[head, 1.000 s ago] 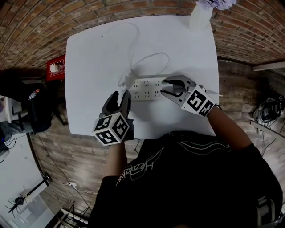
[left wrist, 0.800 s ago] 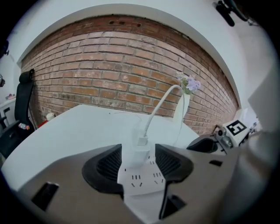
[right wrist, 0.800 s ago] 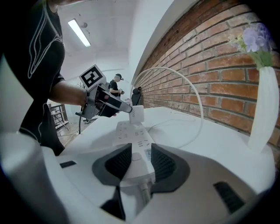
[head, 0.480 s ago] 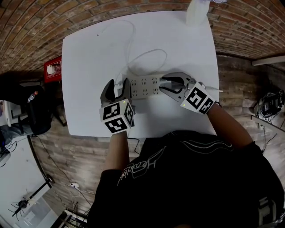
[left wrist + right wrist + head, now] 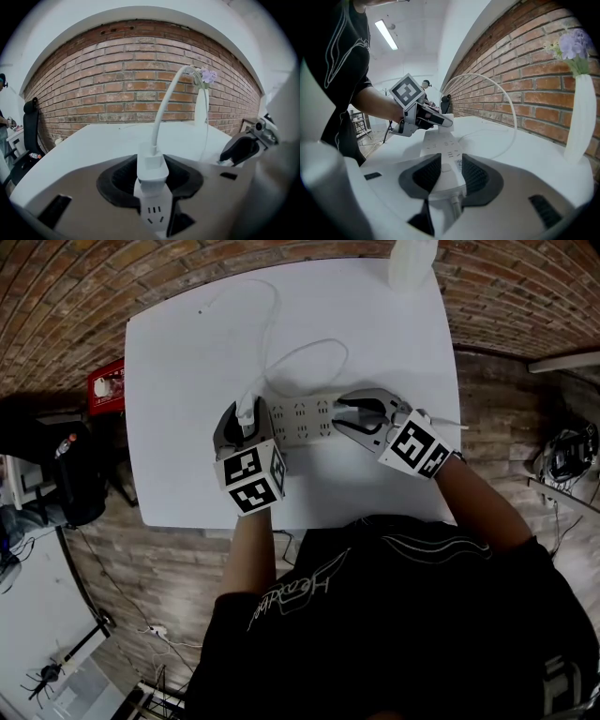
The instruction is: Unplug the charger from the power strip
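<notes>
The left gripper is closing its jaws on the flat sides of the small white charger, which is sitting plugged into the left end of the power strip on the white table. The right gripper is pinching the strip's other end, holding it down. The charger is probably going to handle as light, rigid and slick, so gripping its hard body low is looking safer than tugging the soft cable looping away behind.
</notes>
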### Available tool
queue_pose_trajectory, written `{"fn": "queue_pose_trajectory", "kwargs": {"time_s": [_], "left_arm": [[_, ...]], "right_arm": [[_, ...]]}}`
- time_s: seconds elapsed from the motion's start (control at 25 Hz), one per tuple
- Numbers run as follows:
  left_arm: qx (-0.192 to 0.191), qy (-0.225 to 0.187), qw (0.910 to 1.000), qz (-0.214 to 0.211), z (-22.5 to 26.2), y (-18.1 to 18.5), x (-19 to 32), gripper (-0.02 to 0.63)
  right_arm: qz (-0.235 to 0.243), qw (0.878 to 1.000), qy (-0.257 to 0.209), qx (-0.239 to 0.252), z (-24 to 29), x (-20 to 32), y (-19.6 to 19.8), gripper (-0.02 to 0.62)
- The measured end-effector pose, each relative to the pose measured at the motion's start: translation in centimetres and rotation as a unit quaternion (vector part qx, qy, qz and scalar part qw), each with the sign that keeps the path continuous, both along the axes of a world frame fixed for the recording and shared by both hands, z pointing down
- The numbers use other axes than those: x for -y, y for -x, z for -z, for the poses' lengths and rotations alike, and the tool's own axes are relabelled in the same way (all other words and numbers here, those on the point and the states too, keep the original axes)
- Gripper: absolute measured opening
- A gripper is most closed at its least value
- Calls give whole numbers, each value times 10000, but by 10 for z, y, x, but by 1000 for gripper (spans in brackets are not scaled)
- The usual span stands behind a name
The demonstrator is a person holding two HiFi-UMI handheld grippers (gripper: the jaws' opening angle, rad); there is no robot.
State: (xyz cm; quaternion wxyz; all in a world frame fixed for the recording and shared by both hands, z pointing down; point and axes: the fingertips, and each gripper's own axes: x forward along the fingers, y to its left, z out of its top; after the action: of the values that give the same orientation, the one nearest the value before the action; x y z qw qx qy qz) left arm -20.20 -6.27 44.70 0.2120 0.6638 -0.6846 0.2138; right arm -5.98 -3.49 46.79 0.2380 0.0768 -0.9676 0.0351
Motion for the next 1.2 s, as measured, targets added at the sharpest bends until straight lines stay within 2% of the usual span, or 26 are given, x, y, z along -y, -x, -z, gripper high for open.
{"fn": "queue_pose_trajectory", "kwargs": {"time_s": [0.28, 0.6, 0.8, 0.92, 1.0, 1.12, 1.2], "left_arm": [[-84, -37, 9999, 95, -1, 1, 0, 135], [-419, 9, 9991, 26, -2, 2, 0, 132], [-32, 64, 9999, 82, 0, 0, -1, 133], [15, 59, 9999, 82, 1, 0, -1, 133], [-126, 82, 9998, 92, 1, -1, -1, 132], [-621, 148, 9978, 171, -2, 2, -2, 133], [-791, 162, 9965, 201, -2, 3, -2, 137]], "right_arm": [[-8, 10000, -18, -5, 0, 0, 0, 117], [-27, 10000, -47, 12, 0, -1, 1, 117], [-16, 10000, -65, 6, 0, -1, 0, 116], [-2, 10000, -54, 15, 0, 0, 0, 117], [-3, 10000, -51, 15, 0, 0, 0, 115], [0, 10000, -50, 14, -1, -1, 0, 116], [2, 10000, -60, 14, 0, -1, 0, 117]]}}
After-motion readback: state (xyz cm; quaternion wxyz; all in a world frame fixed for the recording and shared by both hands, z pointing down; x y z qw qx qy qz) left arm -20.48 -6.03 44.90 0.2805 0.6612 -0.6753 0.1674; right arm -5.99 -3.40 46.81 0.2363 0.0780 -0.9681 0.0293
